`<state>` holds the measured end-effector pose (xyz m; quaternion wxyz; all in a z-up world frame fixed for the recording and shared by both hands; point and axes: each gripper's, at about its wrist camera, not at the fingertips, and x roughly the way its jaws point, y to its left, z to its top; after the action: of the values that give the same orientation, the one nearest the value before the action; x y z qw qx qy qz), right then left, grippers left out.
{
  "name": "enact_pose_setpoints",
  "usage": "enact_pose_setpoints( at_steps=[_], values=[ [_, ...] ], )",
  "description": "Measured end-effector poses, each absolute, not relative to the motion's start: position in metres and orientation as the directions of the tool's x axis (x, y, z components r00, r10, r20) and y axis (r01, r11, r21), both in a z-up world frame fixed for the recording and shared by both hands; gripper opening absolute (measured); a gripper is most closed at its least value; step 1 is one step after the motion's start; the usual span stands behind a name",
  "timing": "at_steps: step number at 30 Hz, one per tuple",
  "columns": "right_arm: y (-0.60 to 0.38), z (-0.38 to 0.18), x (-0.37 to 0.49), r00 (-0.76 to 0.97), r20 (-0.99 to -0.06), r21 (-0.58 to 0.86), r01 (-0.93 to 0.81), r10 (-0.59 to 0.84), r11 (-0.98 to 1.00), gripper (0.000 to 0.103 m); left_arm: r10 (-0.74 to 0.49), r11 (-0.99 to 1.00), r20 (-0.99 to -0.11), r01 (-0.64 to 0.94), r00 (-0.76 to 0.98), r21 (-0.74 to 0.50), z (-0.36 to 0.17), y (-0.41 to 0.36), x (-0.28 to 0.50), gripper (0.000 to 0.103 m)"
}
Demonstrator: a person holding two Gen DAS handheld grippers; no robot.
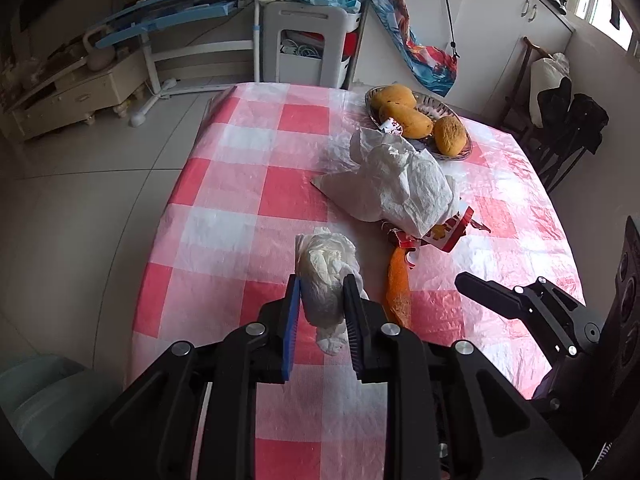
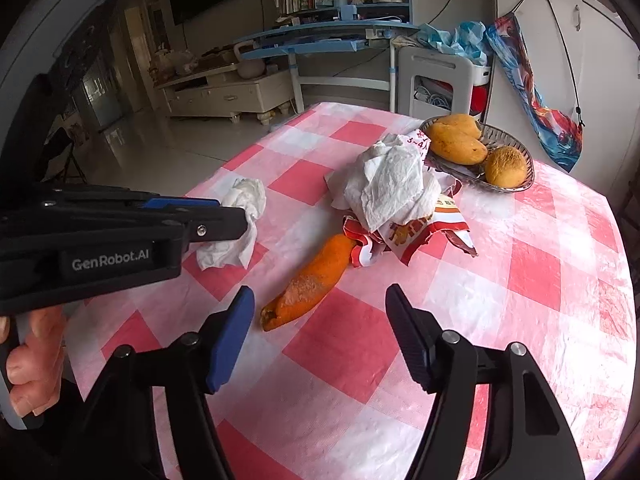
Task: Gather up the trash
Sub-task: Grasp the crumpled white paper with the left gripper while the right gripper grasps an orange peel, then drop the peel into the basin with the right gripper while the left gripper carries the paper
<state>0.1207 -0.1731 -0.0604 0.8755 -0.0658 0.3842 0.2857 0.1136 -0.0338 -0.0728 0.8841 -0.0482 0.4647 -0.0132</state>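
My left gripper [image 1: 322, 294] is shut on a crumpled white tissue [image 1: 326, 276], which bulges above its pads and hangs out below them. In the right wrist view the same tissue [image 2: 244, 220] sits at the left gripper's tip [image 2: 230, 216] on the checked tablecloth [image 2: 532, 272]. My right gripper [image 2: 320, 312] stands open, low over the cloth, with nothing between its fingers. An orange peel strip [image 2: 308, 284] lies just ahead of its blue left pad [image 2: 232, 340]. Beyond the peel, a larger crumpled white paper towel [image 2: 392, 184] rests on a torn red-and-white wrapper [image 2: 416, 236].
A glass bowl [image 2: 520, 184] with three mangoes stands at the far right of the table. A hand [image 2: 36, 360] grips the left tool. The table's left edge drops to a tiled floor [image 1: 88, 200]. A white chair [image 1: 308, 40] and a blue desk stand behind.
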Motion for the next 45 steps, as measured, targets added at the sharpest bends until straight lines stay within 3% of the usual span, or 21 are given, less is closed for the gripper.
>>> enact_pose_setpoints(
  at_steps=[6,12,32,45],
  values=[
    [-0.166,-0.065,0.126,0.529,-0.734,0.078,-0.556,0.425,0.827,0.052,-0.072,0.997,-0.819,0.011,0.569,-0.080,-0.071,-0.042,0.116,0.021],
    [-0.163,-0.072,0.127,0.502,-0.769,0.049,-0.570,0.396,0.820,0.020,-0.069,0.998,-0.817,0.032,0.572,-0.061,-0.070,-0.047,0.116,0.021],
    [-0.222,-0.037,0.040,0.421,-0.767,0.058,-0.707,0.485,0.705,0.018,-0.082,0.996,-0.801,0.064,0.593,-0.055,-0.061,-0.054,0.090,0.021],
    [-0.225,-0.042,-0.053,0.265,-0.786,0.092,-0.843,0.558,0.530,0.018,-0.115,0.992,-0.778,0.037,0.618,-0.117,-0.051,-0.047,0.004,0.021]
  ],
)
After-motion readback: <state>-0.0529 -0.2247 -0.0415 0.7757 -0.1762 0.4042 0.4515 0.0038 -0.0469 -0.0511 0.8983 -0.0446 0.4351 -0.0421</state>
